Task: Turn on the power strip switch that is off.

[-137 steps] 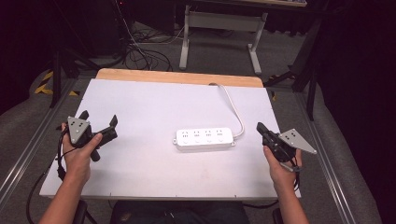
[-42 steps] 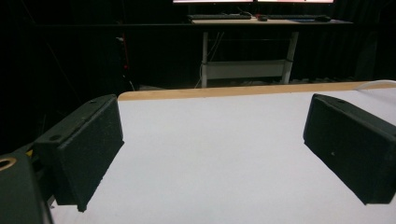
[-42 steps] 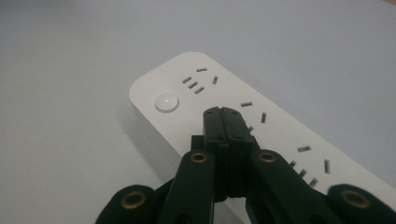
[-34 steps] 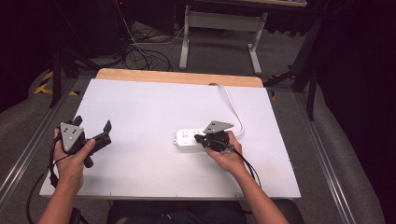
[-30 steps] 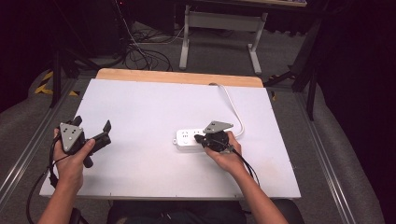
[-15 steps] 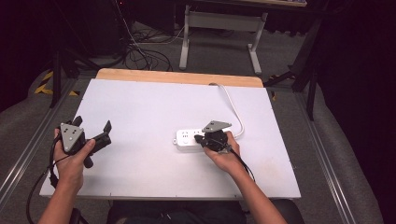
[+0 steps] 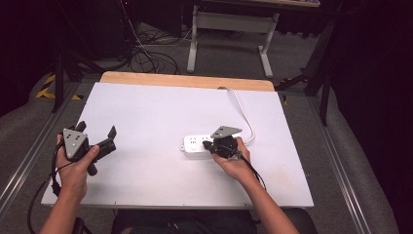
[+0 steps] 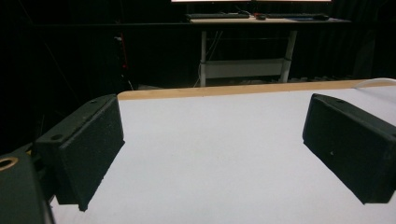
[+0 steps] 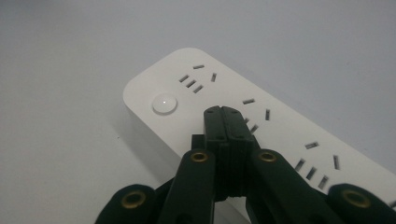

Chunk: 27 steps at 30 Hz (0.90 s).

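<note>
A white power strip (image 7: 197, 145) lies flat near the middle of the white table (image 7: 160, 112), its white cable (image 7: 242, 108) curving away to the far edge. My right gripper (image 7: 208, 145) is shut, with nothing between its jaws. Its tip (image 9: 223, 113) hovers over the power strip (image 9: 280, 126), just short of the round button (image 9: 164, 103) at the strip's end. My left gripper (image 7: 97, 137) is held at the table's left side, open and empty, its two black pads (image 8: 95, 140) wide apart above bare tabletop.
A wooden strip (image 7: 187, 80) runs along the table's far edge. Beyond it stand a metal desk frame (image 7: 229, 29) and loose cables (image 7: 146, 53) on the floor. Metal rails (image 7: 336, 161) flank the table on both sides.
My right gripper has come in from the table's right side to the power strip and shut. Over the last second it barely moved. The left gripper has drifted slightly left.
</note>
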Available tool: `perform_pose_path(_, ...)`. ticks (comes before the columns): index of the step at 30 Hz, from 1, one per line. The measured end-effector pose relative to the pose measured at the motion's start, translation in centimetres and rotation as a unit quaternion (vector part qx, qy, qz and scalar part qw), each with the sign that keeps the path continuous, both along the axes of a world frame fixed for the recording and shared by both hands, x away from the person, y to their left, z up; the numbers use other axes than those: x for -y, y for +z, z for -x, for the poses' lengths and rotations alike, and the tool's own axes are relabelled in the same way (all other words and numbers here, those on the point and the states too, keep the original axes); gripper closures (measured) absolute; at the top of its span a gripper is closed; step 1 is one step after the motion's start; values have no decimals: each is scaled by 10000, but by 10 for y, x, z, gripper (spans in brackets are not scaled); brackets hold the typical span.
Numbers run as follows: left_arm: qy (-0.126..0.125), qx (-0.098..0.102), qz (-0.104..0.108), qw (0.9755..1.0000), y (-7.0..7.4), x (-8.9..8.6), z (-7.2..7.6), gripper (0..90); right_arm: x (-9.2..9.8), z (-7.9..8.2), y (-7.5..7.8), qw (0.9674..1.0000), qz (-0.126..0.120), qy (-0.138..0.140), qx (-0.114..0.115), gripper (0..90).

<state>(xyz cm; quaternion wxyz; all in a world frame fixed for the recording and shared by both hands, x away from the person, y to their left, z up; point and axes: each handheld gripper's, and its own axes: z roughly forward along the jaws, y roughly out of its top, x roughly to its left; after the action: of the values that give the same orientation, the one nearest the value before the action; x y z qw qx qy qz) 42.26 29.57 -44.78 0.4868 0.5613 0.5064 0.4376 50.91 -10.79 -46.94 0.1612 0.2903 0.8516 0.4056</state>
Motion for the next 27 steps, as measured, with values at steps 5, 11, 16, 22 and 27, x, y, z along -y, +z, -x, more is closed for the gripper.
perform_pose_path(5,-3,-2,1,10000,0,0,0,59,-1,1,0,10000,34,-12,31,900)
perform_pose_path(11,-9,-4,6,10000,0,0,-1,61,2,0,1,10000,-90,9,-24,900)
perform_pose_path(16,-25,-31,8,10000,-1,0,-3,65,4,0,2,9999,-76,32,-81,900)
perform_pose_path(22,-48,-14,-3,10000,-1,2,-3,65,3,1,1,10000,-80,21,-10,900)
perform_pose_path(27,-51,-16,8,10000,-1,2,-4,65,1,2,1,9998,47,39,173,900)
